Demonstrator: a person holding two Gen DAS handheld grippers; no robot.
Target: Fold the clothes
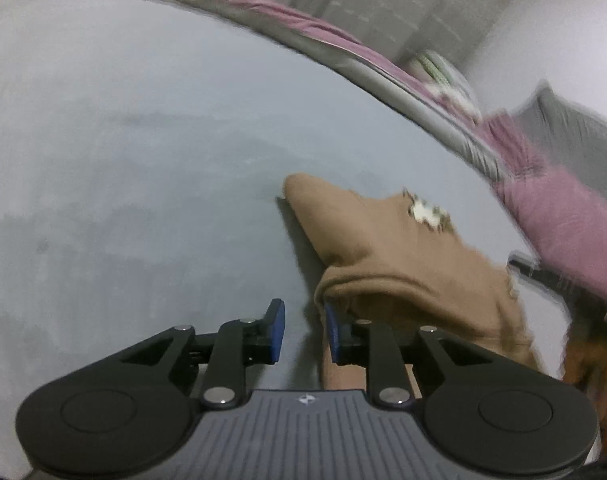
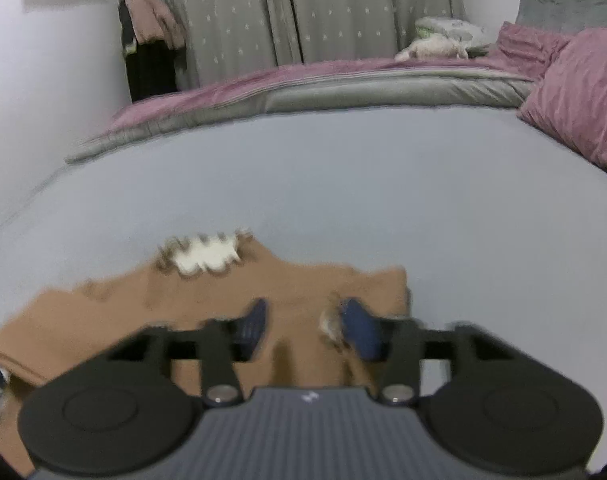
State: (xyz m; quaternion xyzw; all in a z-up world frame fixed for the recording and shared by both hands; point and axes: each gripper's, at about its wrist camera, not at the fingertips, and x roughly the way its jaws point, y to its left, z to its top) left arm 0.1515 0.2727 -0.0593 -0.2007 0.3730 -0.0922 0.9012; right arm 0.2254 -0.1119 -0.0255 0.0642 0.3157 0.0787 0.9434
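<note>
A tan garment [image 1: 383, 248] with a white patch [image 1: 427, 212] lies on the grey bedsheet [image 1: 143, 160], right of centre in the left wrist view. My left gripper [image 1: 303, 330] is open at the garment's left edge. A rolled fold of the cloth rests over the outer side of its right finger [image 1: 333, 332], and only sheet shows between the pads. In the blurred right wrist view the same tan garment [image 2: 303, 284] spreads under my right gripper [image 2: 305, 326], its white patch [image 2: 207, 254] just beyond. That gripper is open above the cloth, with a frayed edge by its right pad [image 2: 359, 328].
A pink pillow [image 2: 583, 92] lies at the right of the bed. A grey and pink quilt [image 2: 343, 88] runs along the far side, with small items on it. Grey curtains [image 2: 303, 8] and hanging clothes [image 2: 151, 40] stand behind. Bare grey sheet [image 2: 343, 180] stretches beyond the garment.
</note>
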